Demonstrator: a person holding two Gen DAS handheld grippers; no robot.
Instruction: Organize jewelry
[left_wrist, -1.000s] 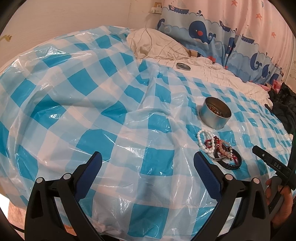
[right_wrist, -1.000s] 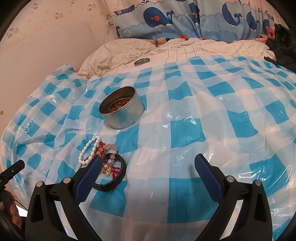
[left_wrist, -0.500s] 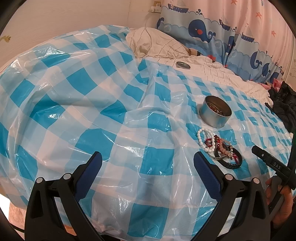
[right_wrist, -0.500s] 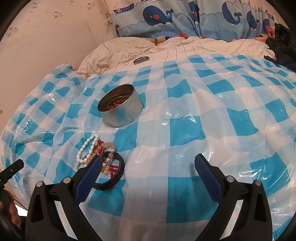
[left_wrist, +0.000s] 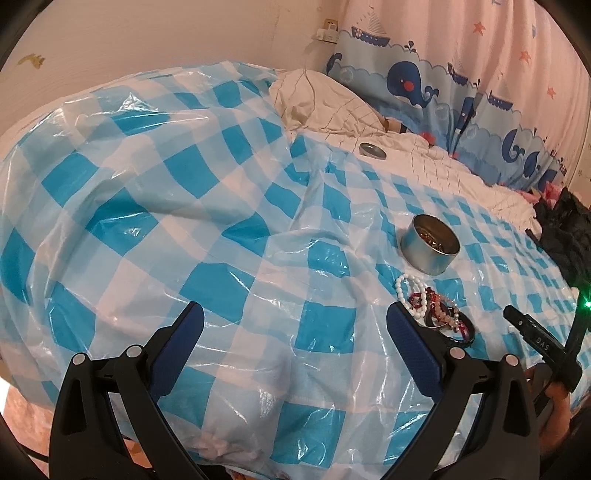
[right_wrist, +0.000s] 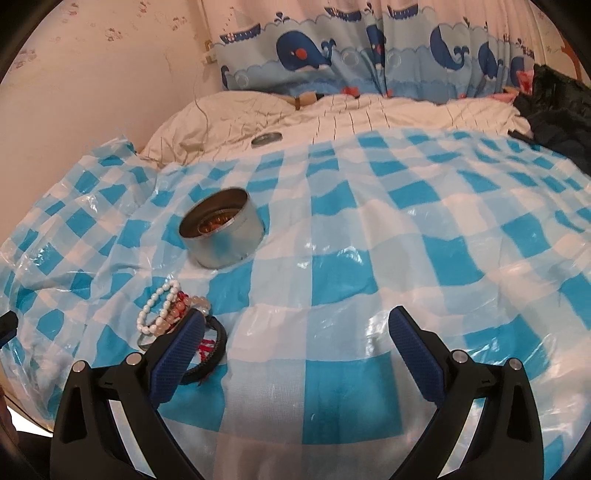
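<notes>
A round metal tin (left_wrist: 430, 249) with beads inside stands open on the blue-checked plastic sheet (left_wrist: 207, 229); it also shows in the right wrist view (right_wrist: 221, 233). A pile of bracelets (left_wrist: 432, 309) lies just in front of it: white pearl, pink and red beads, a black band. In the right wrist view the pile (right_wrist: 177, 314) sits by my left finger. My left gripper (left_wrist: 295, 334) is open and empty, left of the pile. My right gripper (right_wrist: 295, 339) is open and empty, with the black band (right_wrist: 212, 349) partly hidden behind its left finger.
The tin's lid (left_wrist: 372, 150) lies on the cream bedding (right_wrist: 369, 114) at the back. A whale-print curtain (right_wrist: 369, 62) hangs behind. Dark clothing (right_wrist: 557, 110) lies at the far right. The sheet is wrinkled and heaped at the left.
Both grippers have shifted slightly; the right one moved closer to the bracelets, its left finger now covering part of the pile. Nothing was picked up.
</notes>
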